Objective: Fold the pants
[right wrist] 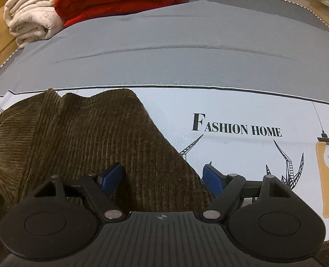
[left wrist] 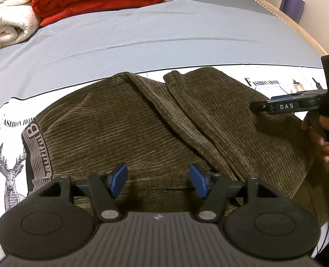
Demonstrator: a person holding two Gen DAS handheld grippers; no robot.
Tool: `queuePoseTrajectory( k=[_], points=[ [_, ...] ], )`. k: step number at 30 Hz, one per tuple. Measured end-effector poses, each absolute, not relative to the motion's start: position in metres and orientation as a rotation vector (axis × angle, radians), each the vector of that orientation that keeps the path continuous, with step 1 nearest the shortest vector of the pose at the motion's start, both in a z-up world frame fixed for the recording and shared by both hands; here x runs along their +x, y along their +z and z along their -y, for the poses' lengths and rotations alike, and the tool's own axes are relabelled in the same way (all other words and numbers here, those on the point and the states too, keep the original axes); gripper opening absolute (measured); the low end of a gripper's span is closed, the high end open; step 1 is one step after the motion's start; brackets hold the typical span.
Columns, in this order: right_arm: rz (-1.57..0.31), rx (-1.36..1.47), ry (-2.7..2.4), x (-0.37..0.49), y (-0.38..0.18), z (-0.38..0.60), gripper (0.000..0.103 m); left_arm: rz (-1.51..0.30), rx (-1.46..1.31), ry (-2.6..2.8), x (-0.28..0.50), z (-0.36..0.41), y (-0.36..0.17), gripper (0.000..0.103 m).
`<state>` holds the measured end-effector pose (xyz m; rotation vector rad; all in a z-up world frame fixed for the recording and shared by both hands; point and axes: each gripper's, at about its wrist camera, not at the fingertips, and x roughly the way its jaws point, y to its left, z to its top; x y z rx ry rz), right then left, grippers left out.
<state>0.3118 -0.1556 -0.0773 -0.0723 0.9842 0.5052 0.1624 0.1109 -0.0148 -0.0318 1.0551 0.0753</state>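
Left wrist view: left gripper (left wrist: 157, 179) jaws apart over pants (left wrist: 142, 133) on bed (left wrist: 142, 37); right gripper (right wrist: 162, 178) jaws apart, straddling pants edge.

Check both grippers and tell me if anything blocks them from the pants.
Nothing visible does. The left gripper and right gripper both hang open right over the brown corduroy pants, no other object between.

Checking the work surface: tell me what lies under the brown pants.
The brown corduroy pants lie on a white printed bedsheet showing "FASHION HOME" lettering and deer drawings. Whatever print sits directly beneath them is covered.
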Motion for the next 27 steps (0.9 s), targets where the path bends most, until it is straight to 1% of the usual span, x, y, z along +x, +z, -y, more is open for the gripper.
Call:
queuePoseTrajectory(
  k=[1, 2, 3, 4, 6, 8, 17, 19, 20, 21, 22, 23, 25, 26, 27],
  points=[
    [-0.990, -0.073, 0.514, 0.312, -0.077, 0.156, 0.074, -1.057, -0.030, 0.072, 0.163, -0.109, -0.016, 0.069],
    [-0.989, -0.080, 0.525, 0.310, -0.076, 0.155, 0.068, -1.059, -0.028, 0.070, 0.165, -0.108, -0.016, 0.069],
    [-0.975, -0.092, 0.539, 0.308, -0.073, 0.153, 0.057, -1.061, -0.027, 0.069, 0.166, -0.107, -0.017, 0.069],
    [-0.963, -0.099, 0.553, 0.306, -0.071, 0.152, 0.050, -1.061, -0.029, 0.068, 0.166, -0.106, -0.017, 0.069],
    [-0.941, -0.100, 0.577, 0.302, -0.066, 0.152, 0.024, -1.057, -0.039, 0.072, 0.167, -0.108, -0.016, 0.069],
    [-0.937, -0.083, 0.600, 0.301, -0.064, 0.156, 0.013, -1.050, -0.048, 0.079, 0.167, -0.110, -0.014, 0.070],
    [-1.007, 0.023, 0.864, 0.290, -0.049, 0.168, 0.012, -1.060, -0.058, 0.105, 0.171, -0.116, -0.016, 0.070],
    [-1.014, -0.019, 0.873, 0.286, -0.051, 0.161, 0.012, -1.059, -0.058, 0.103, 0.172, -0.114, -0.016, 0.071],
    [-1.002, -0.066, 0.846, 0.284, -0.051, 0.157, 0.015, -1.059, -0.058, 0.103, 0.172, -0.113, -0.017, 0.071],
    [-0.985, -0.089, 0.810, 0.286, -0.051, 0.156, 0.016, -1.059, -0.057, 0.102, 0.172, -0.112, -0.017, 0.072],
    [-0.971, -0.065, 0.783, 0.290, -0.049, 0.160, 0.016, -1.059, -0.056, 0.100, 0.172, -0.111, -0.017, 0.073],
    [-0.959, -0.012, 0.749, 0.296, -0.046, 0.167, 0.018, -1.059, -0.055, 0.096, 0.172, -0.110, -0.017, 0.073],
    [-0.925, 0.114, 0.635, 0.311, -0.040, 0.188, 0.027, -1.059, -0.048, 0.091, 0.172, -0.108, -0.018, 0.073],
    [-0.916, 0.179, 0.563, 0.318, -0.039, 0.200, 0.035, -1.060, -0.045, 0.091, 0.173, -0.108, -0.018, 0.073],
    [-0.927, 0.231, 0.516, 0.325, -0.042, 0.212, 0.037, -1.061, -0.042, 0.090, 0.173, -0.107, -0.019, 0.073]
  ],
)
